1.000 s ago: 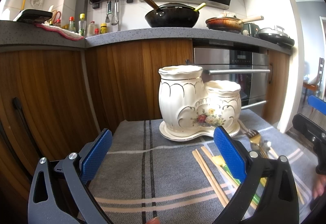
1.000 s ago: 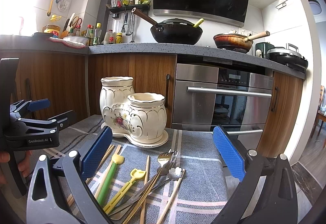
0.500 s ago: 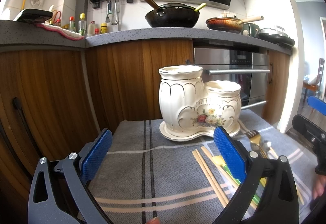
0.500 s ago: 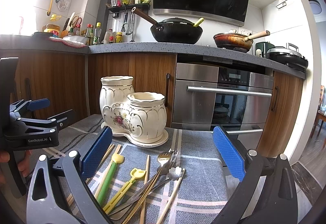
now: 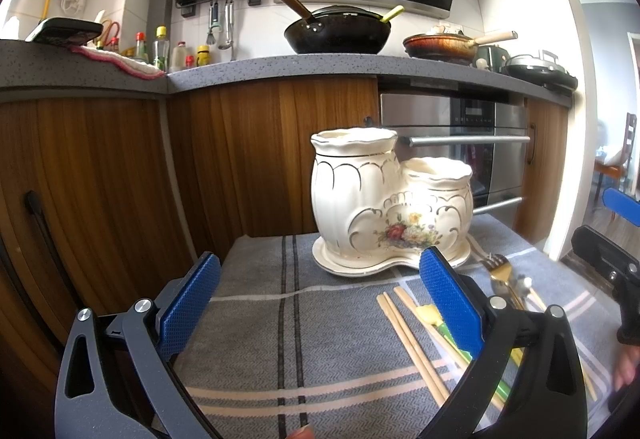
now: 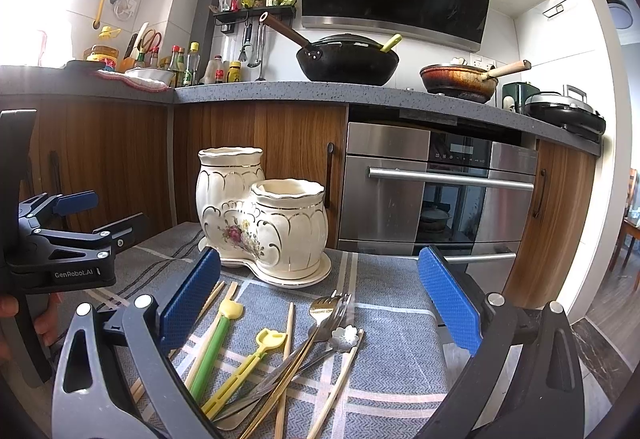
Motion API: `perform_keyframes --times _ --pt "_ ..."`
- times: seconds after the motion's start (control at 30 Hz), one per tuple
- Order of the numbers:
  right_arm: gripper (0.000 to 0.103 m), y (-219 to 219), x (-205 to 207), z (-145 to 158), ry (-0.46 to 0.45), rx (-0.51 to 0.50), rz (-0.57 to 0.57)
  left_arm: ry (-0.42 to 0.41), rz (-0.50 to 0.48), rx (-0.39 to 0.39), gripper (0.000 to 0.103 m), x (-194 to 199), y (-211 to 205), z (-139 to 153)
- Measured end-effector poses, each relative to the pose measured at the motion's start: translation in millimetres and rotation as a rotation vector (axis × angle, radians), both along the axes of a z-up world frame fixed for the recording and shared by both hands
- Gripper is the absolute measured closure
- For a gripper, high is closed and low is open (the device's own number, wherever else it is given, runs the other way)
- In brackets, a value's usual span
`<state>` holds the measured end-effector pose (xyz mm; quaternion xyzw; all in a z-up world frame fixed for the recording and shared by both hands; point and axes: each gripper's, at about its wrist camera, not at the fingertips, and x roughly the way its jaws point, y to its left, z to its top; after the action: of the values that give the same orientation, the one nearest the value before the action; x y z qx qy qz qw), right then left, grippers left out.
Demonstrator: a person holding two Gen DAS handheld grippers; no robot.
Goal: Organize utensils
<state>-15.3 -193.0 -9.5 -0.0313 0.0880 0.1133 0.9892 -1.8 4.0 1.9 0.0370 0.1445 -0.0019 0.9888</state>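
A cream ceramic utensil holder (image 5: 384, 207) with a tall and a short pot stands at the back of a grey striped cloth (image 5: 288, 339); it also shows in the right wrist view (image 6: 264, 215). Loose utensils lie in front of it: wooden chopsticks (image 5: 412, 343), a green-handled utensil (image 6: 210, 351), a yellow one (image 6: 248, 367), a gold fork (image 6: 324, 323) and a flower-ended spoon (image 6: 346, 335). My left gripper (image 5: 316, 303) is open and empty, left of the utensils. My right gripper (image 6: 320, 303) is open and empty, above the utensil pile.
Wooden cabinets (image 5: 120, 179) and a steel oven (image 6: 436, 191) stand just behind the cloth. A counter above carries a black wok (image 6: 348, 59), a pan (image 6: 460, 79) and bottles. The cloth's right edge (image 6: 444, 327) drops off toward the floor.
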Motion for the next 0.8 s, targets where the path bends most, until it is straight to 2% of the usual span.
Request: perform_keyframes --times 0.3,0.47,0.6,0.8 --pt "0.005 -3.0 2.1 0.8 0.003 0.008 -0.007 0.013 -0.012 -0.003 0.004 1.7 -0.8 -1.2" --pt "0.005 -18.3 5.1 6.9 0.019 0.05 -0.027 0.039 -0.039 -0.018 0.004 5.2 -0.3 -1.2" --pt "0.005 -32.1 12.2 9.0 0.054 0.08 -0.052 0.107 -0.081 -0.023 0.004 10.8 -3.7 -5.5" --pt "0.005 -47.6 23.9 10.0 0.089 0.053 -0.124 0.235 -0.126 -0.03 0.005 23.2 -8.9 -16.8"
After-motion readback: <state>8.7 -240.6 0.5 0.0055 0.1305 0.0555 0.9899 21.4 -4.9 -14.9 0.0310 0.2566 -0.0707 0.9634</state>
